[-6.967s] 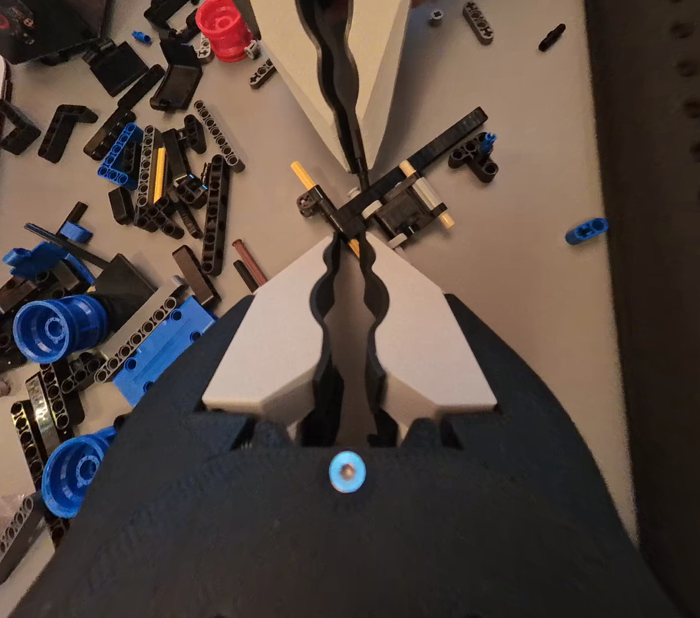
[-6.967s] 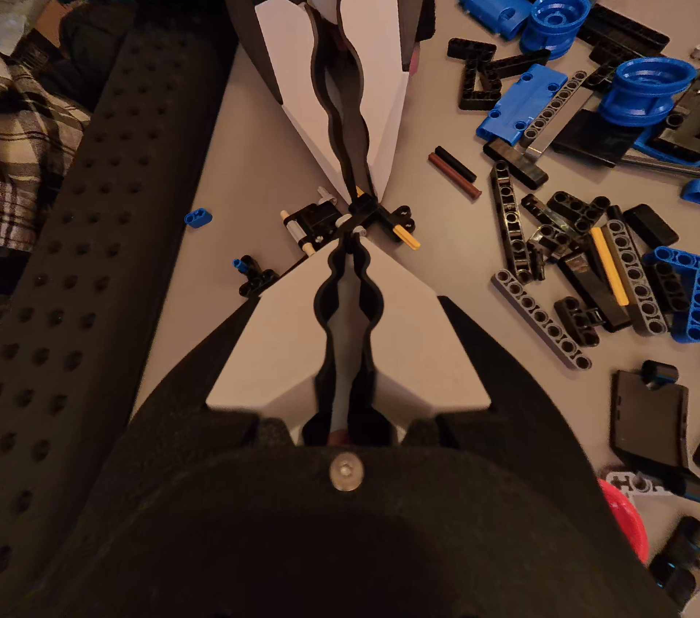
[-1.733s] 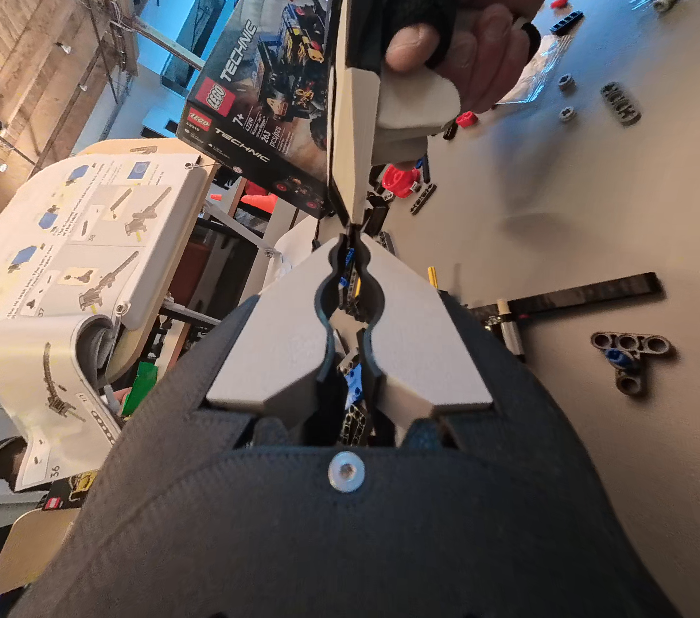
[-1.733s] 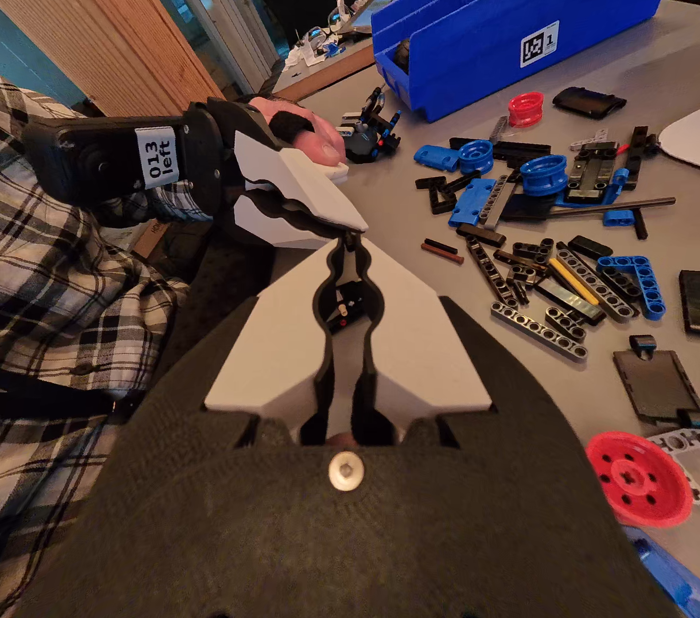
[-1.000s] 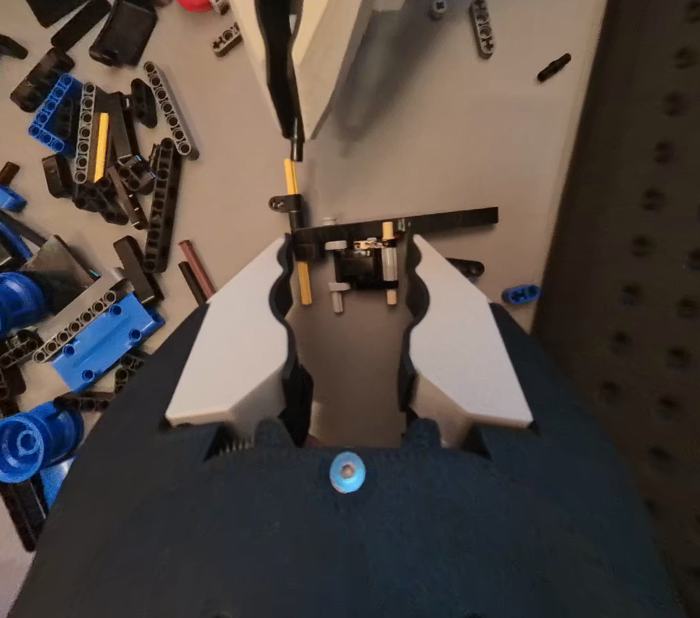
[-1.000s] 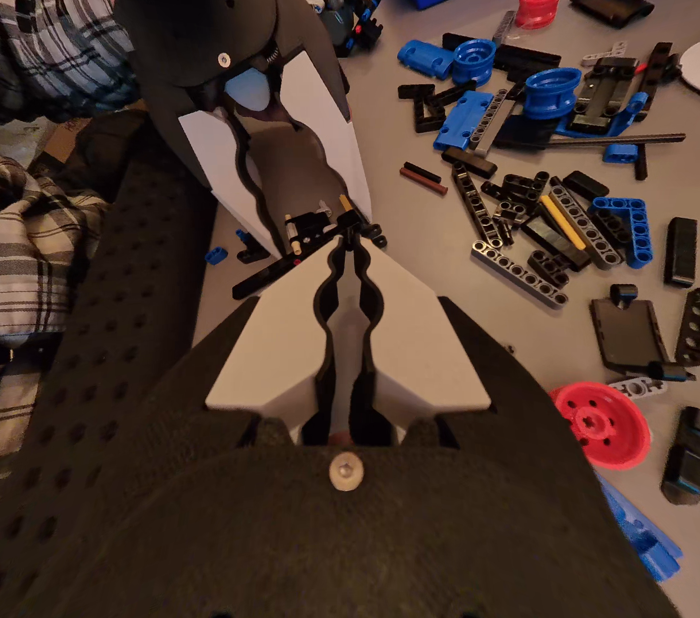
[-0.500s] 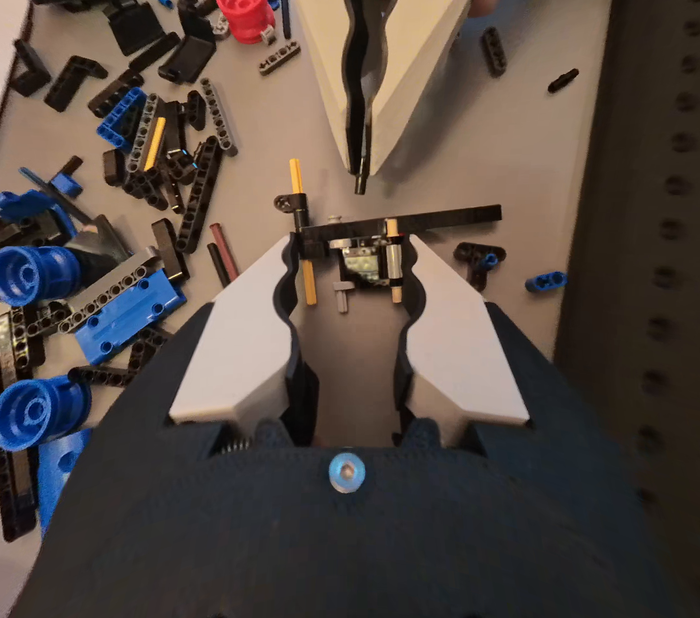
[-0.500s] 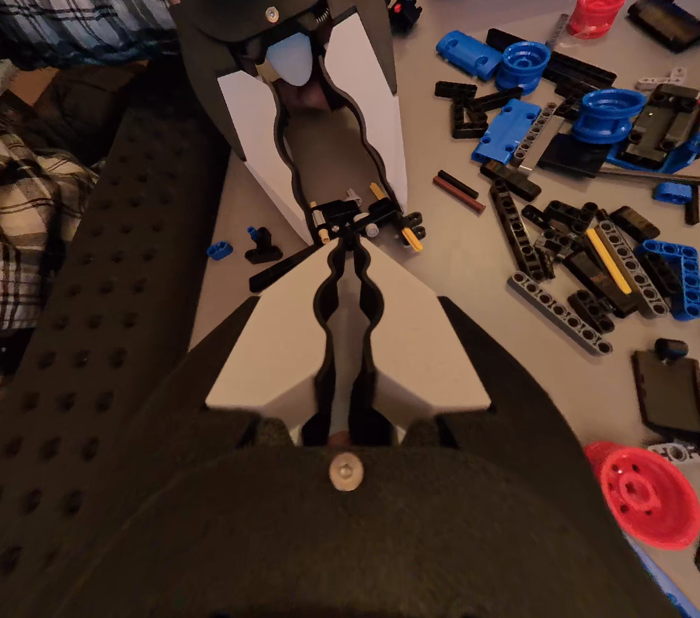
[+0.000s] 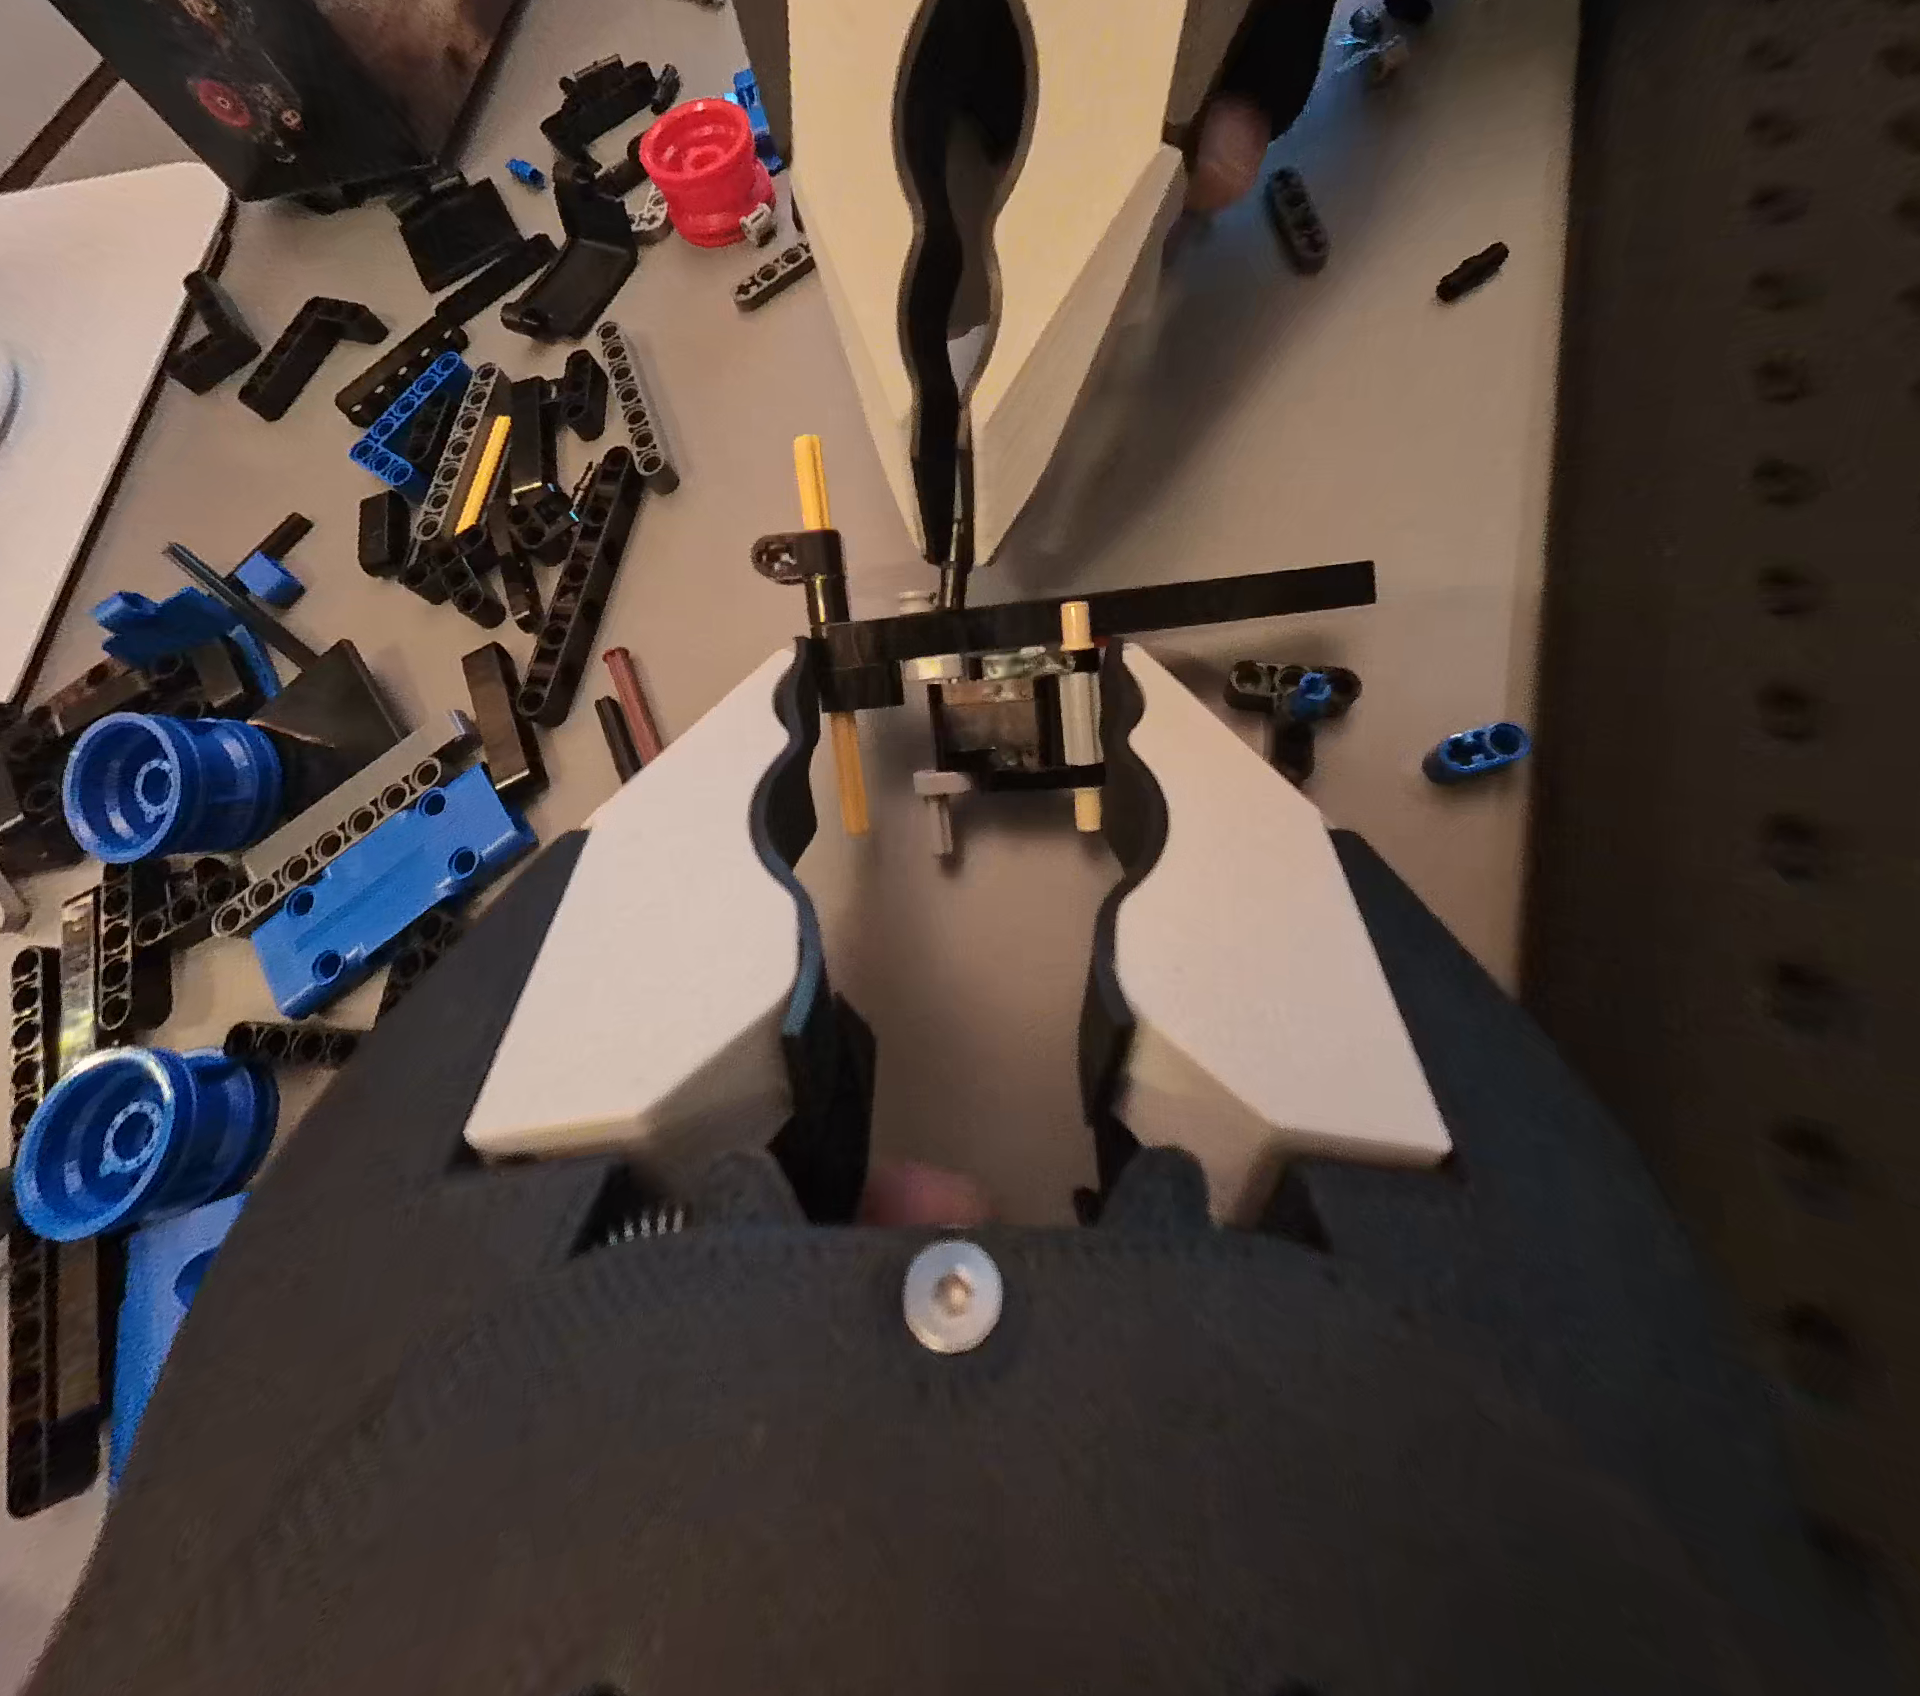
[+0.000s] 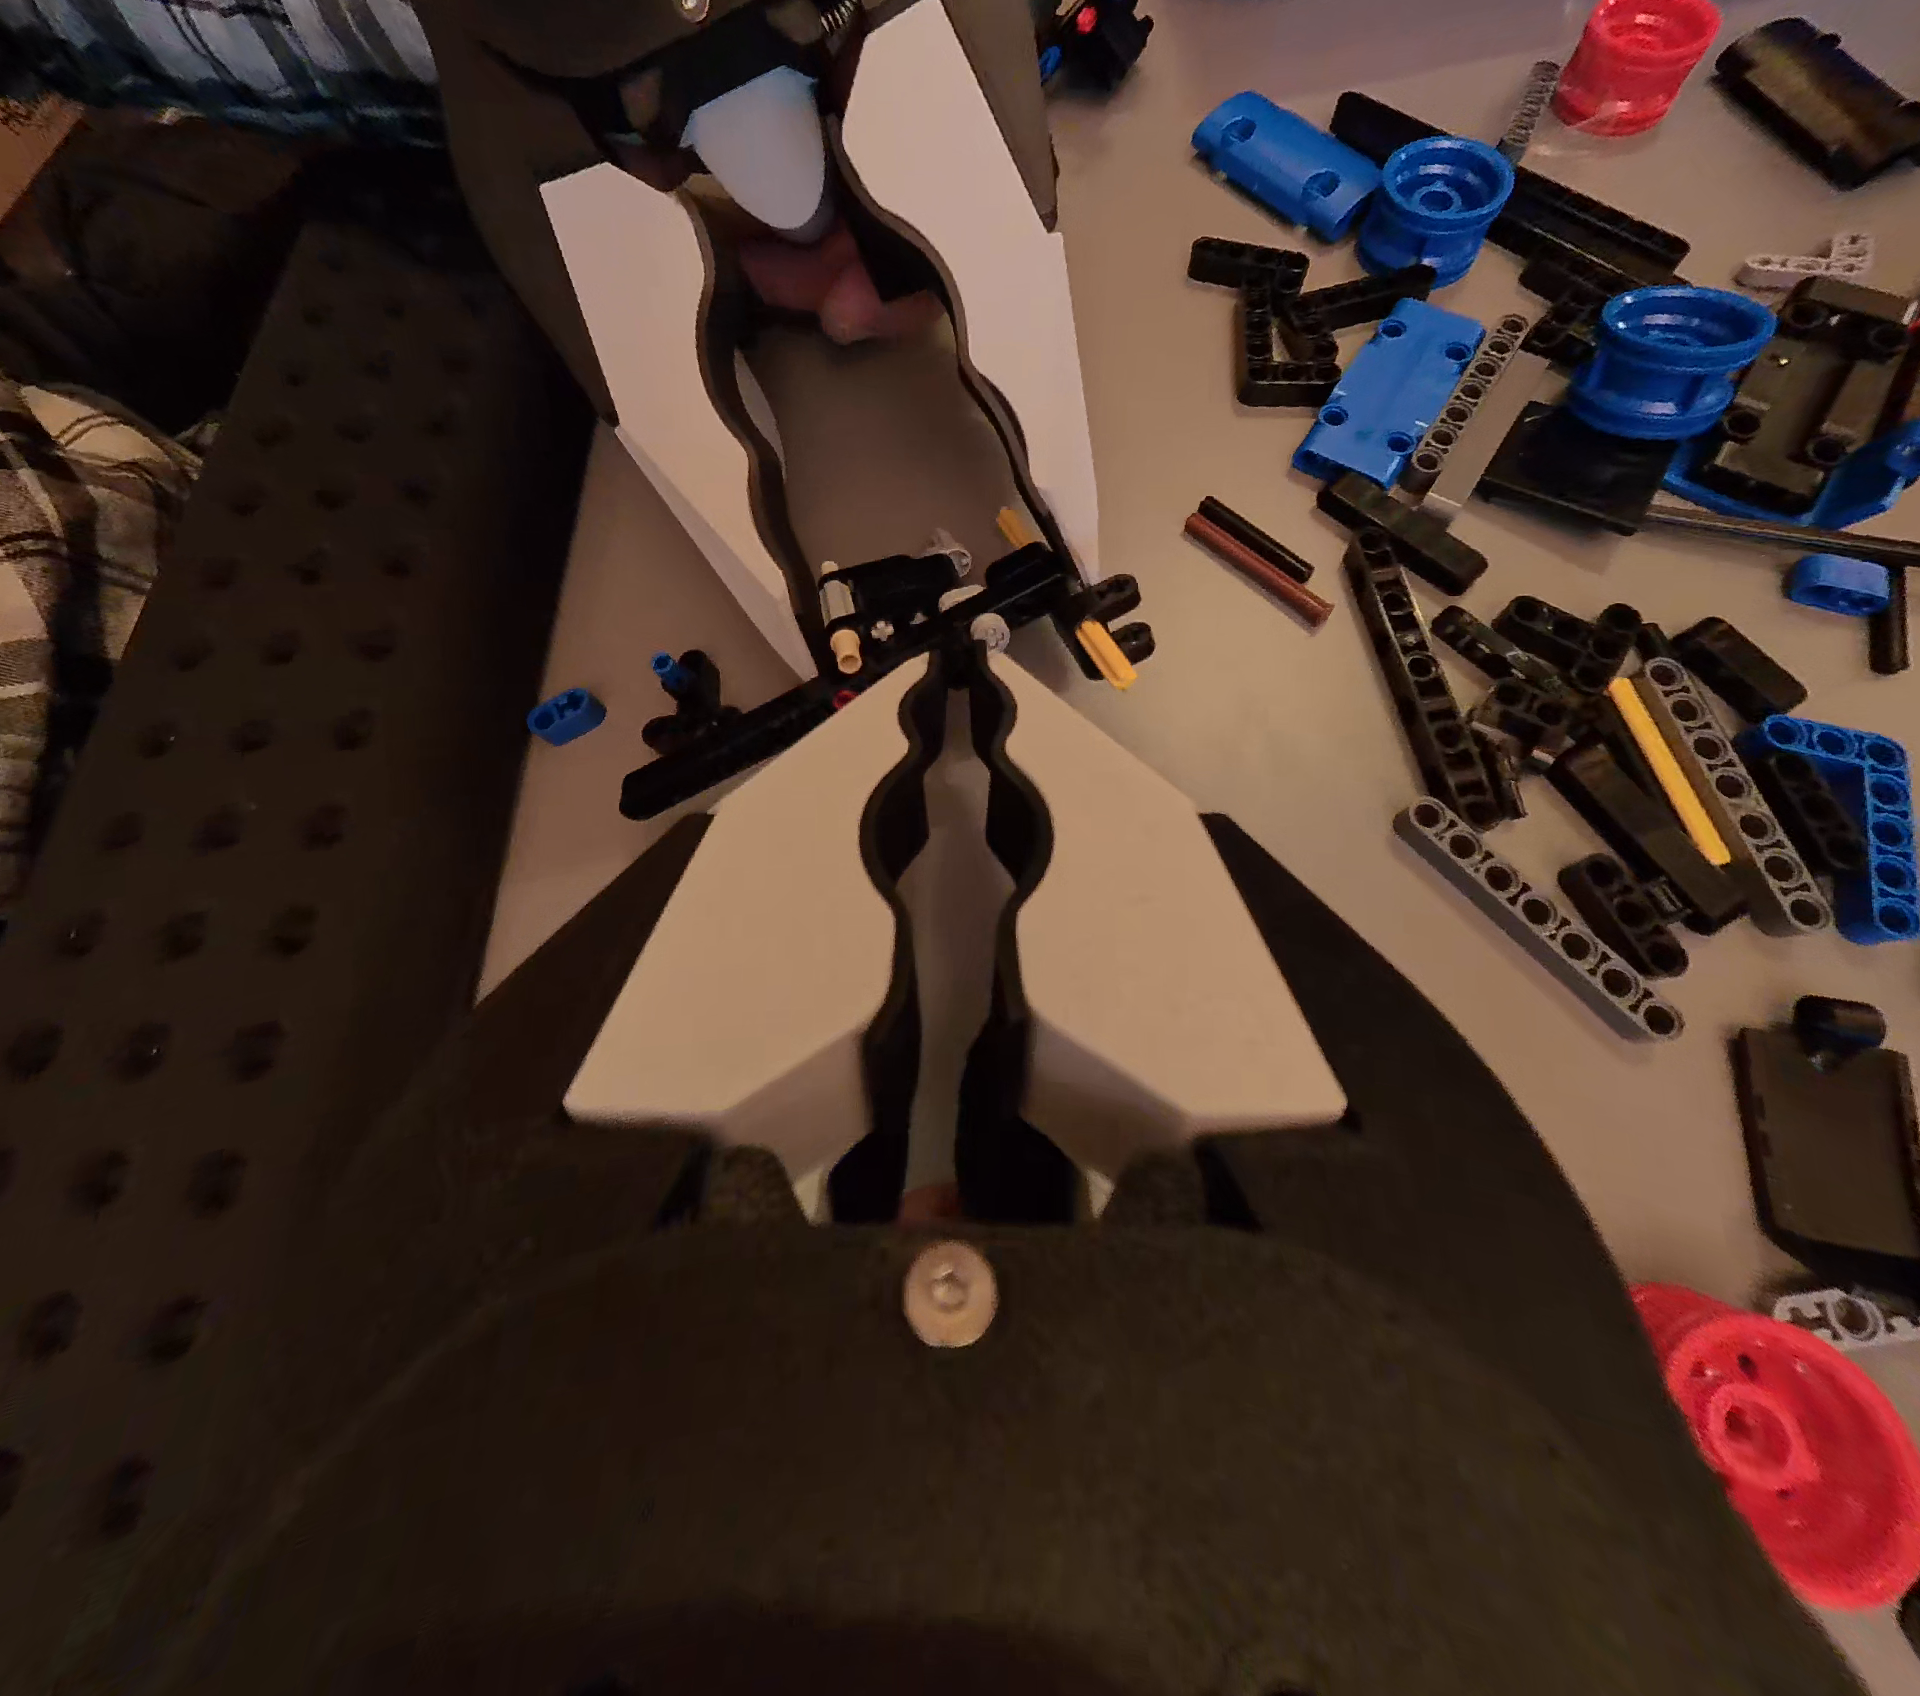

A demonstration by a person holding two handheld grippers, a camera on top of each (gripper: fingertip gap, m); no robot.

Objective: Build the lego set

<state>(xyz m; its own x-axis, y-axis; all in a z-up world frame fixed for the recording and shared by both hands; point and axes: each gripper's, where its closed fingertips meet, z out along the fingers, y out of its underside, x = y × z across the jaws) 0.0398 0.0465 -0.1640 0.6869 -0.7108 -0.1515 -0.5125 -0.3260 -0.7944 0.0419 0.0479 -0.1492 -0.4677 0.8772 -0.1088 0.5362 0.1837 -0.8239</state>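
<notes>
Lying on the table, the light, snag-prone black sub-assembly [image 9: 997,690] is sitting between the left gripper's [image 9: 956,711] wide jaws, its stiff frame safest to grip, while the right gripper [image 10: 951,659], jaws pinched together, is touching its long beam [image 9: 1195,597].

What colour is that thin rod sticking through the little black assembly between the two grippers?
Yellow. The rod shows best in the left wrist view.
</notes>
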